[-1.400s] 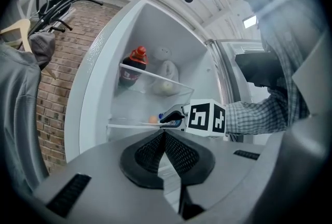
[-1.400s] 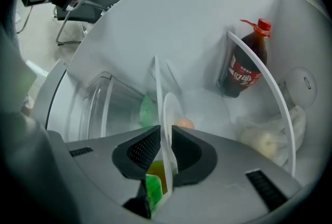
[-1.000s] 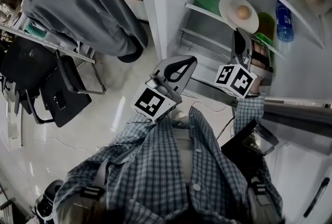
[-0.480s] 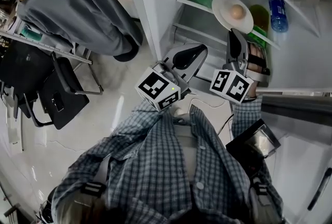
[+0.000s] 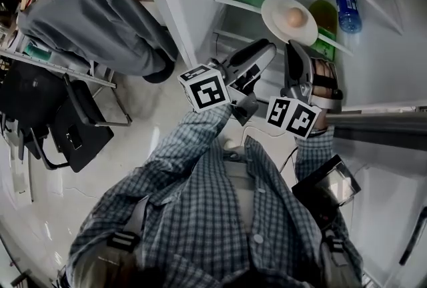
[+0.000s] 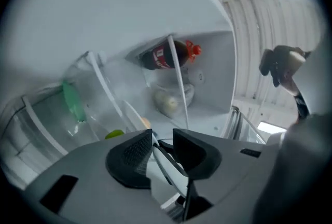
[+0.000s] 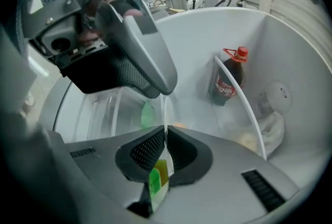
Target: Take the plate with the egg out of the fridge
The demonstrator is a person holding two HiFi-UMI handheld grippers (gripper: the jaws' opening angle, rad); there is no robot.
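Observation:
A white plate (image 5: 275, 13) carrying a brown egg (image 5: 294, 16) sits at the front of a fridge shelf (image 5: 233, 5). My right gripper (image 5: 294, 48) is shut on the plate's near rim; in the right gripper view the thin white plate (image 7: 166, 114) runs edge-on up from the closed pads (image 7: 150, 151). My left gripper (image 5: 267, 51) is just to its left, at the same rim. Its jaws are opening, with the plate's rim (image 6: 162, 158) lying loose in the gap between them. The egg is hidden in both gripper views.
A cola bottle (image 6: 168, 55) and a bag of food (image 6: 170, 99) lie deeper in the fridge. A blue water bottle (image 5: 347, 8) and green containers (image 5: 325, 19) stand right of the plate. The fridge door (image 5: 383, 125) juts out at right. A person in grey (image 5: 93, 20) and a black chair (image 5: 67, 127) are left.
My left gripper has risen from in front of my chest to the plate's rim, beside the right gripper. The right gripper has kept its hold on the plate.

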